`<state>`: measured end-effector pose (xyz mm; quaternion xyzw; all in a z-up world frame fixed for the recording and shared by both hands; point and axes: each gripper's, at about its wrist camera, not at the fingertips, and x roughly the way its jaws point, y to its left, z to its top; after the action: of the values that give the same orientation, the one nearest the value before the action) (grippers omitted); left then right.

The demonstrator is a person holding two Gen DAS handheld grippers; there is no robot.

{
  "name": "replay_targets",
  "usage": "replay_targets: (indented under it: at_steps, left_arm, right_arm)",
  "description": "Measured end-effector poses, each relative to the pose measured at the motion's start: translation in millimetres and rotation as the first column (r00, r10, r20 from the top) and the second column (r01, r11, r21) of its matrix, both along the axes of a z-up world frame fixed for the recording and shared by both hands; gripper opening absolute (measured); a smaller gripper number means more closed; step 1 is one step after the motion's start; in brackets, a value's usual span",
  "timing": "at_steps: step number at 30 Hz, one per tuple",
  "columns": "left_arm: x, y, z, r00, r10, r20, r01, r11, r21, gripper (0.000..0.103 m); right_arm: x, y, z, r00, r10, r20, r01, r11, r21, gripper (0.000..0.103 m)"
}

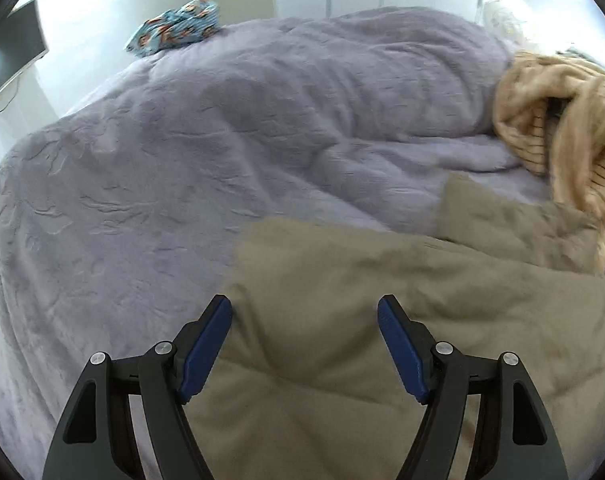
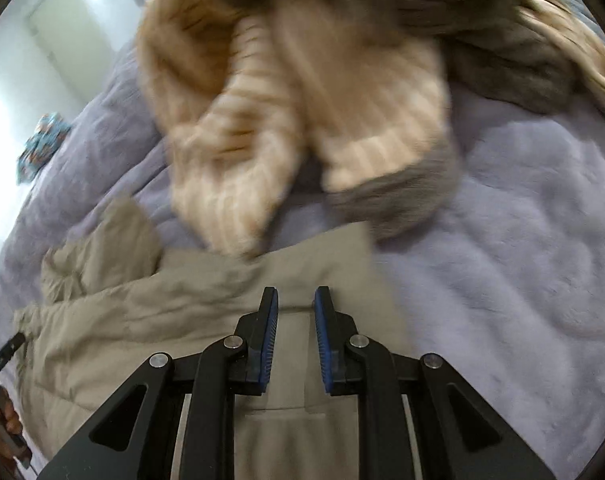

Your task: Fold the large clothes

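Khaki garment (image 1: 382,320) spread, creased, on the lilac blanket (image 1: 142,200) at the bed's near edge.

One khaki garment lies under both claws: the left gripper (image 1: 304,312) hangs released, fingers wide apart, while the right gripper (image 2: 296,300) shows only a narrow gap between its pads, with nothing gripped. One tan ribbed sweater (image 2: 270,112), blurred, lies just beyond, overlapping the garment's far edge. One blue patterned cloth (image 1: 174,26) sits at the far edge.
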<state>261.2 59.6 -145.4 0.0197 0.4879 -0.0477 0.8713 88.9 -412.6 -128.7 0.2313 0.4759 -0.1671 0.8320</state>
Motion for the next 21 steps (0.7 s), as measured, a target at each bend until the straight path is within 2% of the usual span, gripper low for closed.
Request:
replay_targets:
  at_steps: [3,4,9,12,15,21]
  left_arm:
    - [18,15,-23,0.996,0.047,-0.078,-0.051,0.997,-0.051,0.076]
    - [21,17,-31,0.994,0.057,-0.098,-0.064,0.995,-0.075,0.079]
    - [20,14,-52,0.994,0.068,-0.087,-0.074,0.995,-0.061,0.083]
    - [25,20,-58,0.991,0.084,-0.106,-0.093,0.992,-0.081,0.091]
    - [27,26,-63,0.986,0.105,-0.132,-0.121,0.986,-0.119,0.093]
    - [17,21,-44,0.990,0.110,-0.093,-0.114,0.993,-0.039,0.093]
  right_arm:
    - [2,-7,-22,0.999,0.001,-0.052,0.002,0.998,0.056,0.019]
    - [8,-5,-30,0.998,0.012,-0.068,-0.009,0.998,0.057,0.019]
    - [32,-4,-59,0.996,0.024,-0.087,-0.020,0.999,0.041,0.019]
    - [42,-7,-68,0.995,0.020,-0.097,-0.016,0.999,0.048,0.019]
    - [52,-11,-71,0.994,0.019,-0.109,-0.012,0.998,0.063,0.019]
    - [57,-10,-46,0.992,-0.008,-0.128,0.012,1.000,0.027,0.023]
